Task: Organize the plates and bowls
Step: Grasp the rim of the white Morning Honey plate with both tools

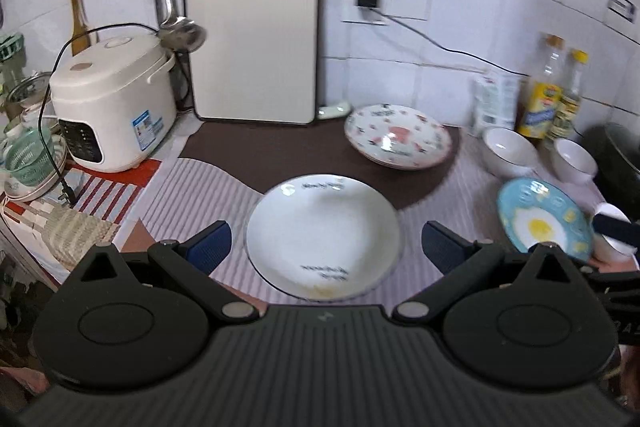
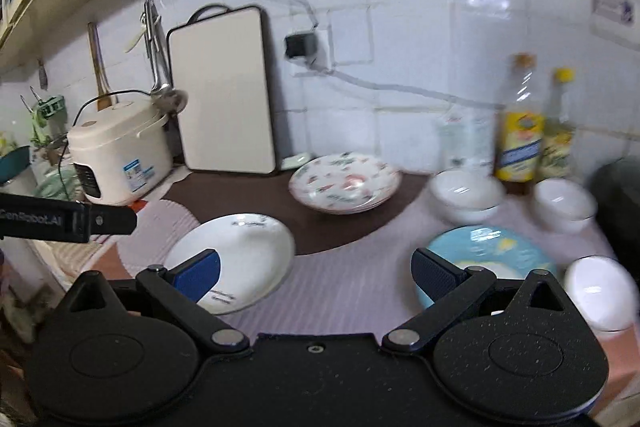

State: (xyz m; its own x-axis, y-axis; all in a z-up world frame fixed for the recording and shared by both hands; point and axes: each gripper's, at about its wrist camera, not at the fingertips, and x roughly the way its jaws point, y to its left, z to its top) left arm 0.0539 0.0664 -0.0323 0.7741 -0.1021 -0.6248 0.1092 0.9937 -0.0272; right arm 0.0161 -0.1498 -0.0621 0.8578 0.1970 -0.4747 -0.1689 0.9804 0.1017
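While both grippers hover wide open and empty, the left gripper [image 1: 326, 245] frames a white plate [image 1: 323, 235]; the right gripper [image 2: 316, 273] nears a blue egg-print plate [image 2: 490, 255].

In the right wrist view, the black bar [image 2: 68, 219] left of the white plate [image 2: 230, 261] reads "GenRobot.AI", its first letter partly cut; the plate carries lines of dark script at its far and near rims, too small to read; beyond the plate, the labels on the rice cooker [image 2: 120, 163] and bottles [image 2: 520, 143] are blurred.
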